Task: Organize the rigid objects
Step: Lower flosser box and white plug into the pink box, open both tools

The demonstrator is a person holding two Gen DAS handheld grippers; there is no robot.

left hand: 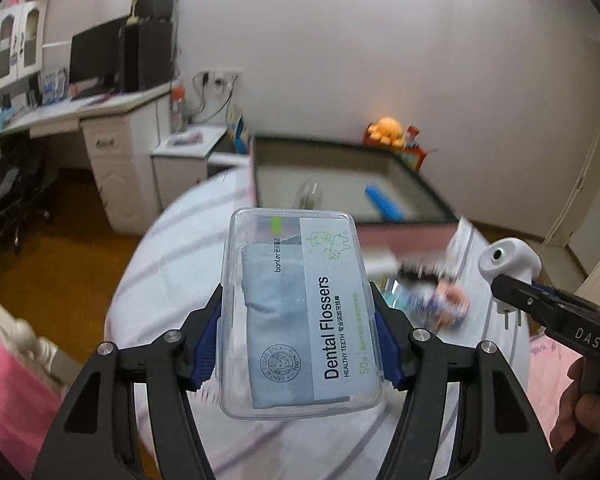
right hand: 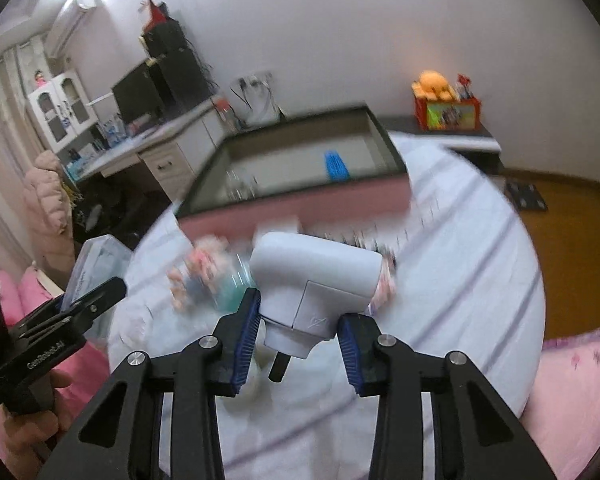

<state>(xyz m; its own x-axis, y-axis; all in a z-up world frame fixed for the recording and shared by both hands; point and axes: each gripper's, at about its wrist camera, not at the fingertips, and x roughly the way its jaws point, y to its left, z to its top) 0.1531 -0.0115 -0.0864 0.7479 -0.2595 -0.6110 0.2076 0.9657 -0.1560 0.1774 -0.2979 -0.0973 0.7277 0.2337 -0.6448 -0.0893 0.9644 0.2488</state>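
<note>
I hold the floss box (left hand: 296, 312) in my left gripper (left hand: 296, 332); its fingers are clamped on the two long sides, and the long axis of the box runs away from me, toward the bin (left hand: 424, 186). My right gripper (right hand: 298, 330) carries the white plug (right hand: 314, 280), its fingers closed on the lower body, prongs pointing down toward me. The bin lies far, straight ahead of both grippers, beyond the striped cloth (right hand: 460, 248). I judge the left one slightly nearer to it, so the box goes first. A blue thing (left hand: 384, 202) already lies inside.
</note>
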